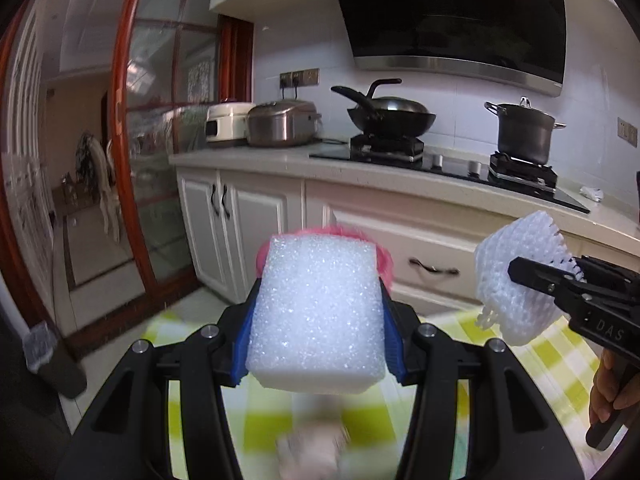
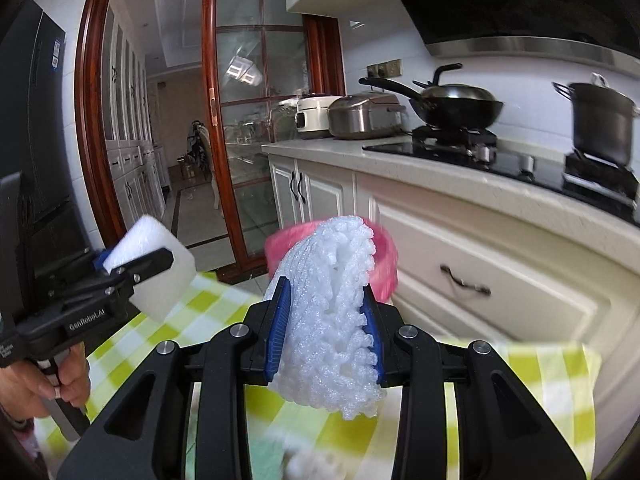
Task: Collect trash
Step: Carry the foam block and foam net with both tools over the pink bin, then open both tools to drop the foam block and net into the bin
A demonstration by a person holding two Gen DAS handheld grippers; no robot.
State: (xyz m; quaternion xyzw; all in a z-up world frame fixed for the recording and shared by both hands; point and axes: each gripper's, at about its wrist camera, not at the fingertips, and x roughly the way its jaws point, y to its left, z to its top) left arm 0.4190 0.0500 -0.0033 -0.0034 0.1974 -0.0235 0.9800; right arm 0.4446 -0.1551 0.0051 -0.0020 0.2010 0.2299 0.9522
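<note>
kitchen, checkered surface (image 1: 532, 364) below. my left tool (image 1: 318, 312) pinching foam block (image 1: 316, 308), right tool (image 2: 326, 320) pinching foam net (image 2: 336, 308), both near pink bin (image 2: 384, 264). risk: light foam misses bin on release.

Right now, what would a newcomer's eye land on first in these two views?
The white foam block clamped in the left gripper fills that view. The right gripper pinches a white foam net. A pink bin sits just beyond both, over the green checked cloth.
</note>
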